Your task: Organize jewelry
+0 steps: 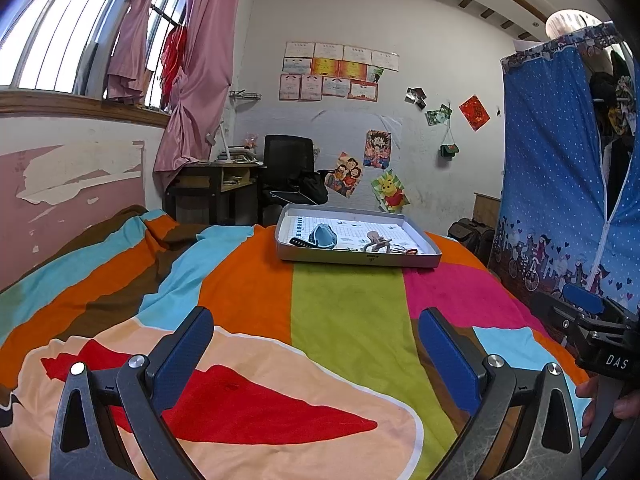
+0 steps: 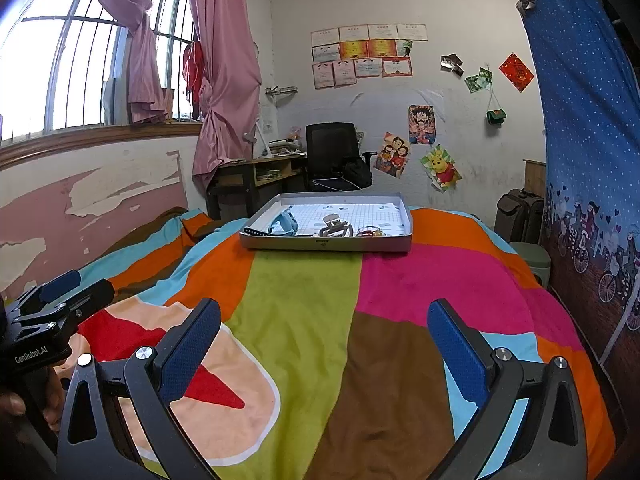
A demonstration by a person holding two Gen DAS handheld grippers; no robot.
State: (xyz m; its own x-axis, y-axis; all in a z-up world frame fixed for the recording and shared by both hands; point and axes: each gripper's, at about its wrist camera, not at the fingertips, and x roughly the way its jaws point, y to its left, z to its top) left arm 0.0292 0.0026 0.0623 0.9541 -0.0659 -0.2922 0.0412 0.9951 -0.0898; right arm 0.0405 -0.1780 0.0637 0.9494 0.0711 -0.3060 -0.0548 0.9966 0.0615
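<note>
Spread across nearly everything below: a bedcover [image 1: 344, 312] in bold blocks of orange, lime, pink, turquoise, brown and red. Resting flat toward its far end, a shallow grey tray [image 1: 434, 257] lined with gridded paper. Inside, near the front wall, from left to right: a black strap [image 1: 301, 242], a light-blue watch [image 1: 323, 236] touching it, a pale hair claw [image 1: 374, 241], then a small tangle of red-and-metal pieces [image 1: 408, 251], too small to identify. Held low over the near bedcover, well apart from the tray: left gripper [image 1: 316, 356], blue pads spread wide, nothing between them; right gripper [image 2: 324, 344] beside it, likewise released and holding nothing.
</note>
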